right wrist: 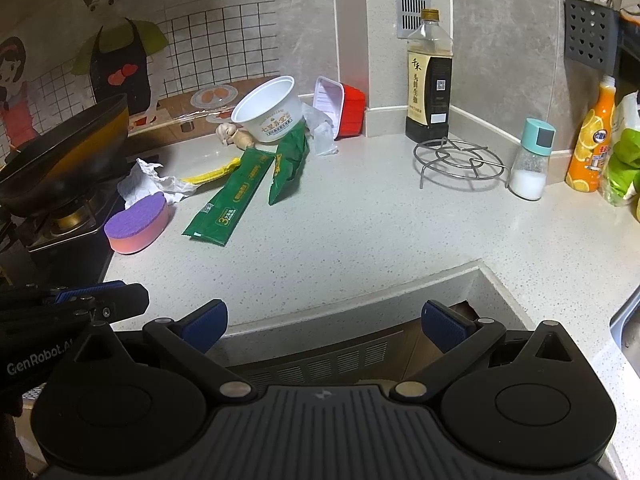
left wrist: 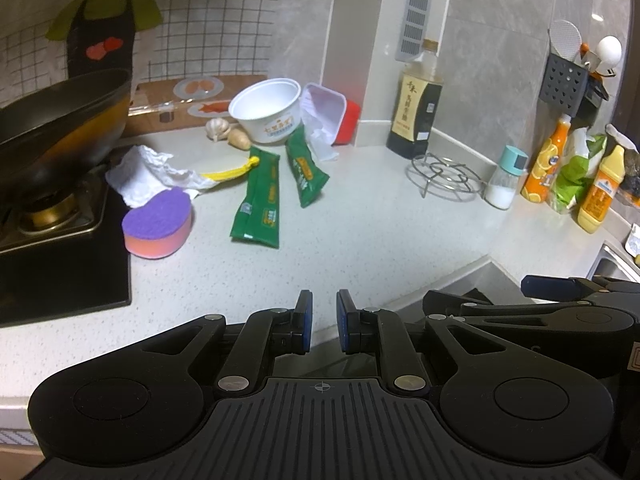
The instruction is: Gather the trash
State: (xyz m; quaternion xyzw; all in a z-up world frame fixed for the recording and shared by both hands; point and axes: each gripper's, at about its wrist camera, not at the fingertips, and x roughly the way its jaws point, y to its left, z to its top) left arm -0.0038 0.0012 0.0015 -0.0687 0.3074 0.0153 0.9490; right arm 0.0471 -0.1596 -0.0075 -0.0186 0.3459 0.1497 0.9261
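Observation:
Trash lies on the speckled counter: two green wrappers, a second one, a crumpled white paper, a yellow strip, a white paper bowl and a red-and-white tray. My left gripper hovers over the counter's front edge, jaws nearly together, empty. My right gripper is wide open and empty, over the counter's notch, and also shows in the left wrist view.
A wok sits on the stove at left, a purple-pink sponge beside it. Garlic and ginger lie by the bowl. A soy bottle, wire trivet, salt shaker and orange bottles stand right.

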